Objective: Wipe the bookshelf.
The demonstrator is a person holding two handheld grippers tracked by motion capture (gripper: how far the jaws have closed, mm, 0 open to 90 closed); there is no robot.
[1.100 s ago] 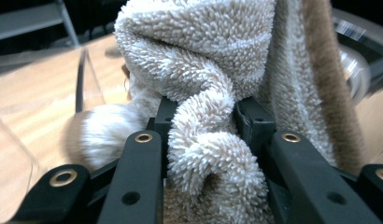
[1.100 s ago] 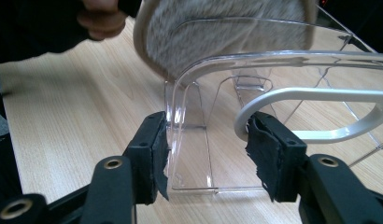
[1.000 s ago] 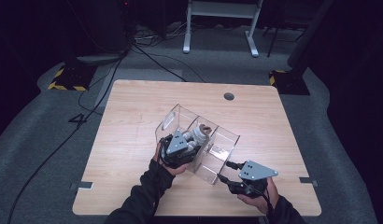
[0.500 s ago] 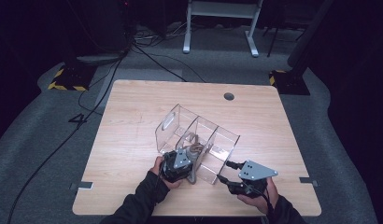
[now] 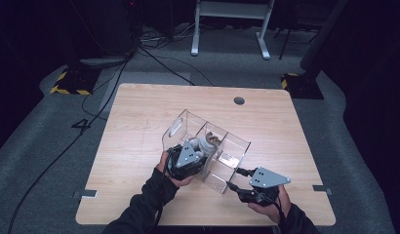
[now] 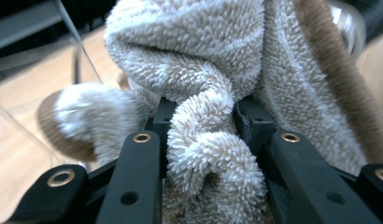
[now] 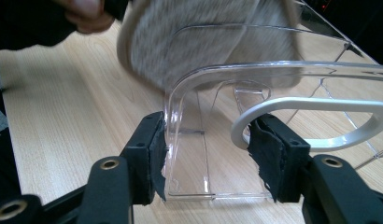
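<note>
Two forearms in dark sleeves come up from the near edge of the desk. Ahead of the right gripper stands a clear divided bin; that gripper lies low and level at the bin's near corner, its jaws clamped on the end wall by the cut-out handle. Over the bin's middle compartment, the left gripper points forward, squeezed tight on a fluffy cream towel. Bunched towel blocks the left gripper view, so what lies beyond it is hidden. Blur smears the towel in the right gripper view.
</note>
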